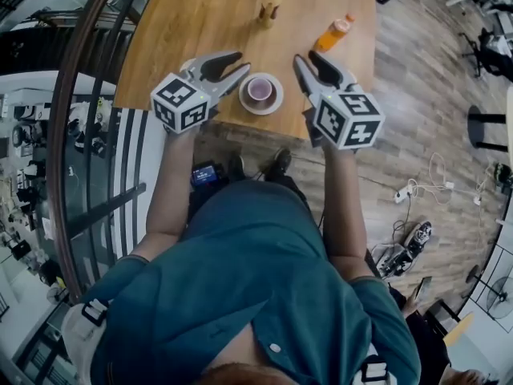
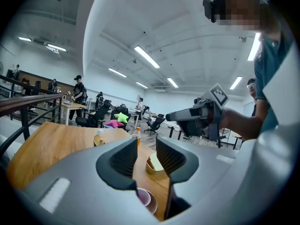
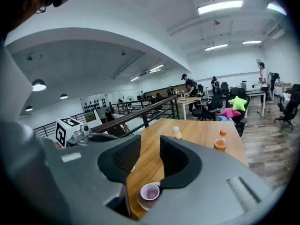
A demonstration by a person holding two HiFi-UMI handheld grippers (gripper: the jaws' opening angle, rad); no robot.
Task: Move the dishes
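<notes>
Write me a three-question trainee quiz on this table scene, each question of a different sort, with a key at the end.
1. True or false: the pink cup stands on a saucer.
2. How many bottles stand on the table? A. one B. two C. four
3. In a few words: what does the left gripper hold?

Key
1. True.
2. B.
3. Nothing: its jaws stand apart and empty.
</notes>
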